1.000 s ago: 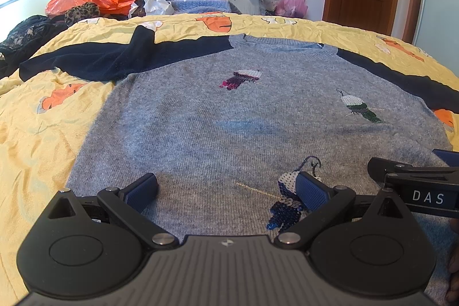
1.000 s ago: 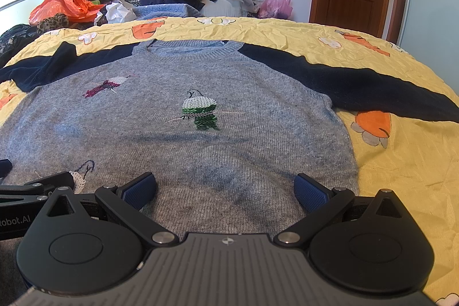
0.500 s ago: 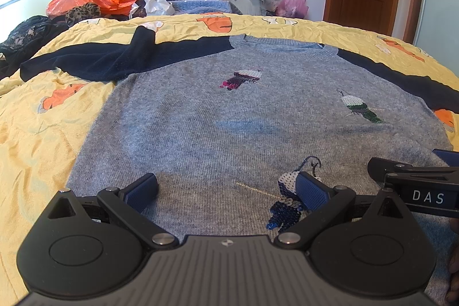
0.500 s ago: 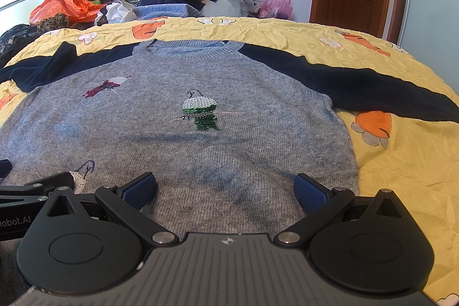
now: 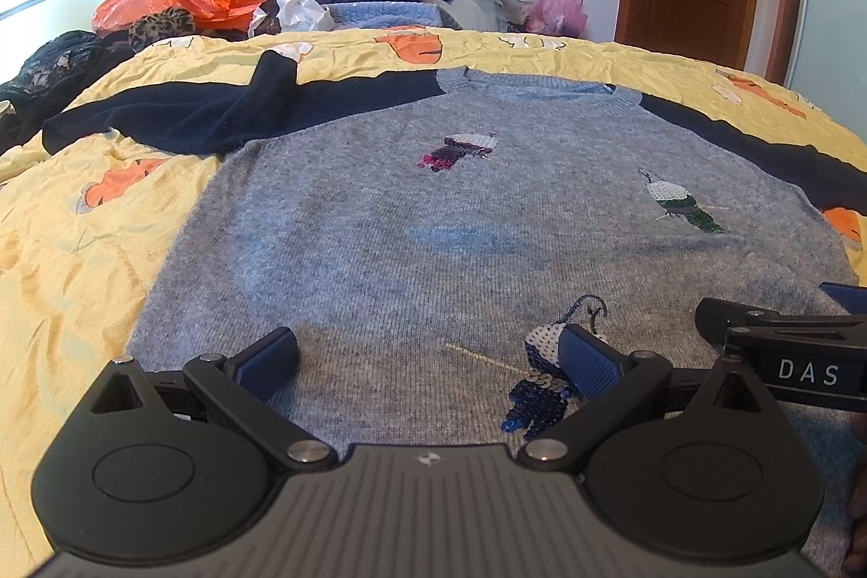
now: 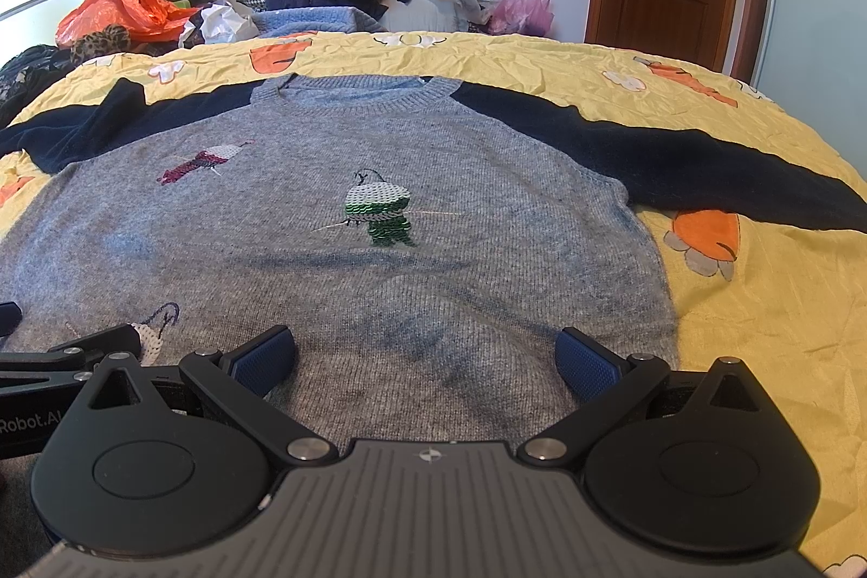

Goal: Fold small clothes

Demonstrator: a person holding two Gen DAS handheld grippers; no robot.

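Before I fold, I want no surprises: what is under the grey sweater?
The grey sweater lies flat on the yellow bedspread, which shows around it. Anything beneath the knit itself is covered.

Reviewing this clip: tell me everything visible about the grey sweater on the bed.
The grey sweater looks like a soft knit with a ribbed round neck and navy sleeves spread to both sides. It carries three sequin birds: pink, green and blue. It lies flat, face up, on the yellow bedspread. Both open hand-held grippers, left and right, sit at its near hem, gripping nothing.
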